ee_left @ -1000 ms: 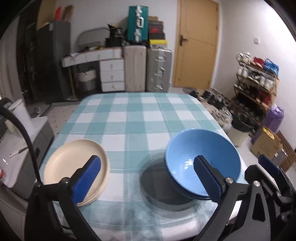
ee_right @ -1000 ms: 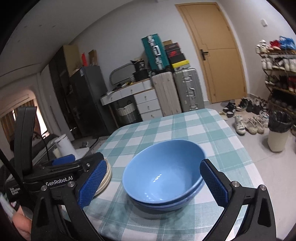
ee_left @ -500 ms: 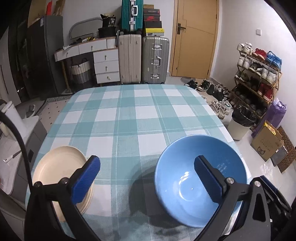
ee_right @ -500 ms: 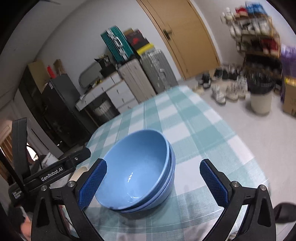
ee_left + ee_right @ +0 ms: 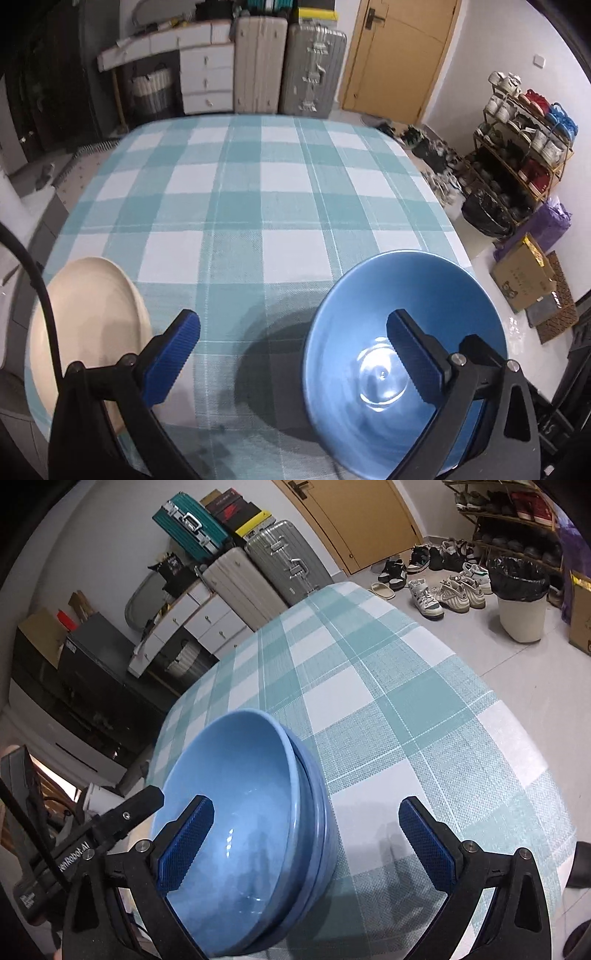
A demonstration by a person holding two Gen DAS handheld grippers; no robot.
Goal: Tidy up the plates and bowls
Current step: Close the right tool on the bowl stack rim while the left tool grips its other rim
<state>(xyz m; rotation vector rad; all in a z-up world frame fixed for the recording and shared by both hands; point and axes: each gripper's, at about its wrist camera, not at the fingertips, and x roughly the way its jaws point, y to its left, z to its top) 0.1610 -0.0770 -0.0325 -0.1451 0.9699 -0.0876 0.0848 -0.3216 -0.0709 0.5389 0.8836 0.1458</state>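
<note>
Ribbed blue pads [image 5: 186,850], glossy round bowls [image 5: 236,812]

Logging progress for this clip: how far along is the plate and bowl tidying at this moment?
Looks done: two blue bowls sit nested as one stack on the checked tablecloth, and the cream plates lie at its left edge, count unclear. In hand: nothing; the left gripper and right gripper are both open, hovering by the bowls. Left: little visible, perhaps final positioning.
</note>
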